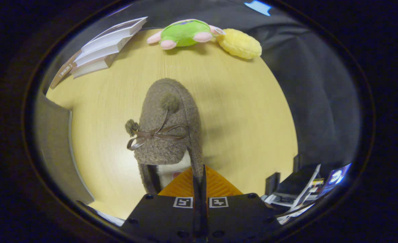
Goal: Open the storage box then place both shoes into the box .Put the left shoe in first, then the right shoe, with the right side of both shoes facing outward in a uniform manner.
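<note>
The gripper (199,175), fingers nearly closed, pinches the heel collar of the brown shoe (166,125), which extends ahead over the table (246,111).

Even, fairly bright overhead light on counter (239,111); wood slightly washed toward far end. Soft shadow right of slipper (166,128), short shadows under plush toys (185,33). Strong fisheye bending at rim: counter edge curves, books (104,47) stretched. Edges dim, soft-focus. Tongs (199,175) near lens, orange fingers (180,185) closed, slightly blurred.
</note>
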A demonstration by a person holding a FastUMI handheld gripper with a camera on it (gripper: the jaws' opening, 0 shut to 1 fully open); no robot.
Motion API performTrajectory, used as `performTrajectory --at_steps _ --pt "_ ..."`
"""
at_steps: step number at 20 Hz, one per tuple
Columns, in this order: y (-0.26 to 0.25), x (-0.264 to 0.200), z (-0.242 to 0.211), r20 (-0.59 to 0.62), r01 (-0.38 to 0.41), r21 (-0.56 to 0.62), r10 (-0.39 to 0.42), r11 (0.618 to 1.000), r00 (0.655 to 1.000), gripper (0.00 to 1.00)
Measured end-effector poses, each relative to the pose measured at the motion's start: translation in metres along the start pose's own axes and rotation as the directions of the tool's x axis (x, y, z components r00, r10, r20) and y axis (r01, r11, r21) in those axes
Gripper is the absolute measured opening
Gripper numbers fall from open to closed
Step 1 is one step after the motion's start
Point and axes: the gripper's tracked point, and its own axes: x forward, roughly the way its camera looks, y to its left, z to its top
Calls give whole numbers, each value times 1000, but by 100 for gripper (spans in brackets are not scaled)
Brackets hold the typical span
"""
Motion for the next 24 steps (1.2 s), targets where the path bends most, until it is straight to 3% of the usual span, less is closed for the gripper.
performTrajectory --at_steps 4,12,18,24 --pt "-16 -35 10 86 128 -70 -122 989 989 4" --pt "-20 -149 37 219 273 -79 -251 959 943 3" --pt "18 -242 55 346 300 -98 -250 949 904 3" --pt "99 -293 49 363 209 -121 -153 970 919 3"
